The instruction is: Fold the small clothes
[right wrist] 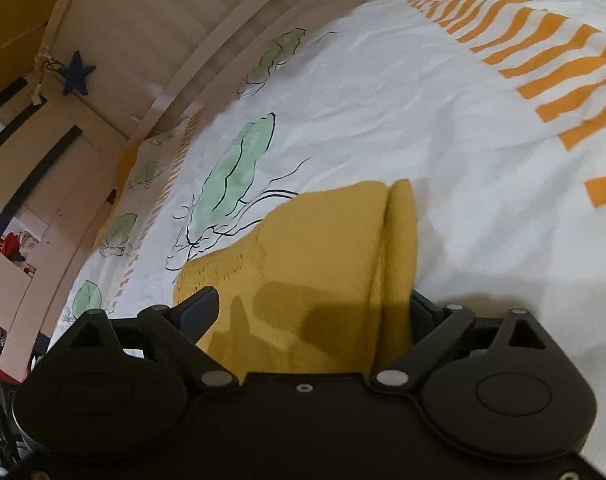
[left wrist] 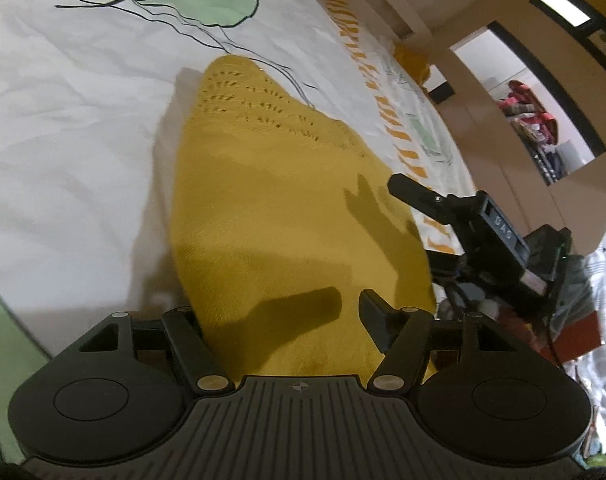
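Note:
A mustard-yellow knitted garment (left wrist: 279,208) lies on a white bedsheet (left wrist: 71,128) printed with green leaves and orange stripes. My left gripper (left wrist: 279,320) is open, its fingers spread either side of the garment's near edge; the left finger is partly hidden under the cloth. The right gripper shows in the left wrist view (left wrist: 455,216) at the garment's right edge. In the right wrist view the garment (right wrist: 323,256) is folded, with a rolled edge on the right. My right gripper (right wrist: 311,316) is open, its fingers straddling the near edge of the cloth.
A pale wooden bed frame (right wrist: 191,40) runs along the far side of the sheet (right wrist: 423,112). A blue star (right wrist: 77,74) hangs on it. Shelves with clutter (left wrist: 531,116) stand beyond the bed at the right in the left wrist view.

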`<state>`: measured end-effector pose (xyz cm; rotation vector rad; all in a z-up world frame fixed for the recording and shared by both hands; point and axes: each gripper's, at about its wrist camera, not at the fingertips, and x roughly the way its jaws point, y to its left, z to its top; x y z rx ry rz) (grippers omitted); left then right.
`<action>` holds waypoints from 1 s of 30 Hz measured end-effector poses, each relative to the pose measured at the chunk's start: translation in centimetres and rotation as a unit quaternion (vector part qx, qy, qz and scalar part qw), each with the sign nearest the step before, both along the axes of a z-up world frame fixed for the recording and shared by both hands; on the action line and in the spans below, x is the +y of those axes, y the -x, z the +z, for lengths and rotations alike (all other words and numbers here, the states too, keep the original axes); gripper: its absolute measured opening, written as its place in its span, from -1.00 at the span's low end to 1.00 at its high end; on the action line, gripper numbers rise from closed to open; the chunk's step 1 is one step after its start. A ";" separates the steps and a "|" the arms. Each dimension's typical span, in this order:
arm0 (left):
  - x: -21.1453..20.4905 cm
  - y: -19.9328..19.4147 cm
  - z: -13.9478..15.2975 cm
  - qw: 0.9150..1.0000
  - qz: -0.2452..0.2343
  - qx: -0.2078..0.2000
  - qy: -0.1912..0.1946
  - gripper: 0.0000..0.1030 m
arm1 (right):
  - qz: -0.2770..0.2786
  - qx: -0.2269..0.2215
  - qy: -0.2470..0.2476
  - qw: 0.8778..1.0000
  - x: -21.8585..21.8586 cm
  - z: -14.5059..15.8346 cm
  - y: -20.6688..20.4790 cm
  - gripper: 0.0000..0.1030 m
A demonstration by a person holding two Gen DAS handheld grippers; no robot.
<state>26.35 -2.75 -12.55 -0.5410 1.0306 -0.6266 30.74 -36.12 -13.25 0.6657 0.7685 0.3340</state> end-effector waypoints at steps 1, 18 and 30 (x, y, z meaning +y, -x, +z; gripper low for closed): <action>0.0 0.0 -0.1 1.000 -0.003 -0.002 0.003 0.25 | 0.002 -0.002 0.001 1.000 0.1 0.0 -0.1 0.87; 0.9 2.2 2.0 0.999 -0.051 -0.007 0.010 -0.74 | 0.024 0.007 0.073 0.997 2.1 2.2 1.5 -0.15; 5.8 9.6 5.5 0.996 -0.081 -0.001 -0.029 -0.74 | 0.035 0.077 0.016 0.996 6.7 2.7 8.9 -0.16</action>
